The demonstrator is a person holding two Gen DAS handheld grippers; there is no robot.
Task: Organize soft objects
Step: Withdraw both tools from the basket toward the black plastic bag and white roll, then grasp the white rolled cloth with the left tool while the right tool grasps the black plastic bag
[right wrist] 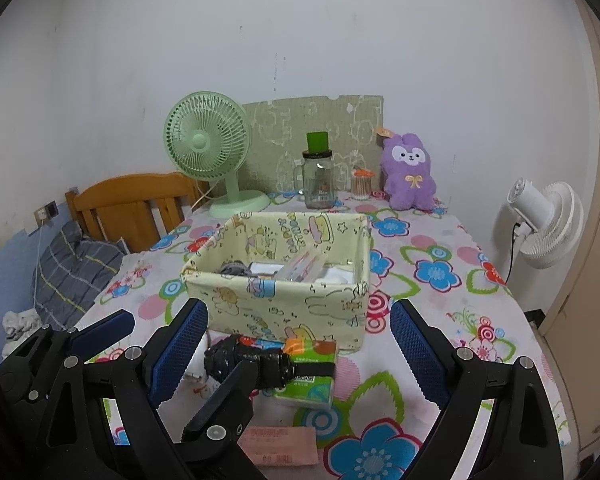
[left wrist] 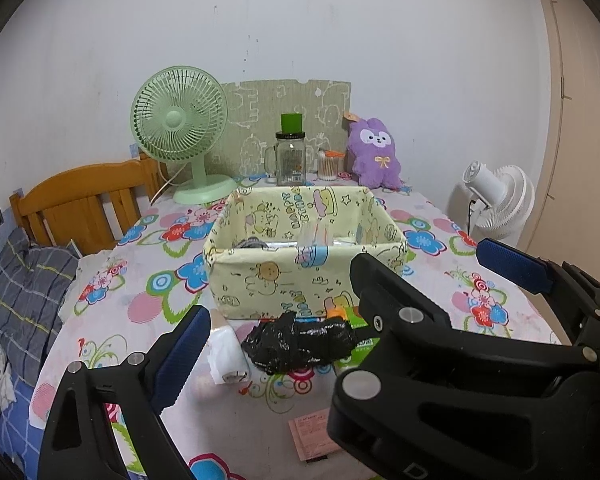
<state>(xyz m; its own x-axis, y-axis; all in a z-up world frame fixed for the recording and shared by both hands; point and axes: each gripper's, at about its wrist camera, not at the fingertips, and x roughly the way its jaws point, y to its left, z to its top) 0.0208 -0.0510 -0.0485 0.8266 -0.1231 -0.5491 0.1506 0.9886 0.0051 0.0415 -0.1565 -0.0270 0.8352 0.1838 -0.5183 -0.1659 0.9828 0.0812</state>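
Note:
A cartoon-print fabric box (left wrist: 260,284) (right wrist: 260,304) stands mid-table and holds a grey item (right wrist: 236,269) and clear packets. In front of it lie a crumpled black plastic bag (left wrist: 300,344) (right wrist: 252,364), a green tissue pack (left wrist: 360,350) (right wrist: 312,384) partly under the bag, and a white tissue pack (left wrist: 226,356). A purple plush (left wrist: 376,152) (right wrist: 410,172) sits at the back. My left gripper (left wrist: 300,320) (right wrist: 188,340) and right gripper (right wrist: 300,308) (left wrist: 420,256) hover open just short of the bag, empty, fingers interleaved. The right gripper hides my left gripper's right finger.
Along the back stand a green desk fan (left wrist: 180,120), a glass jar (left wrist: 290,160) with a green lid, and a cotton-swab tub (left wrist: 330,166). A pink slip (right wrist: 284,444) lies near the front edge. A bed headboard (left wrist: 80,200) is on the left, a white fan (left wrist: 500,204) on the right.

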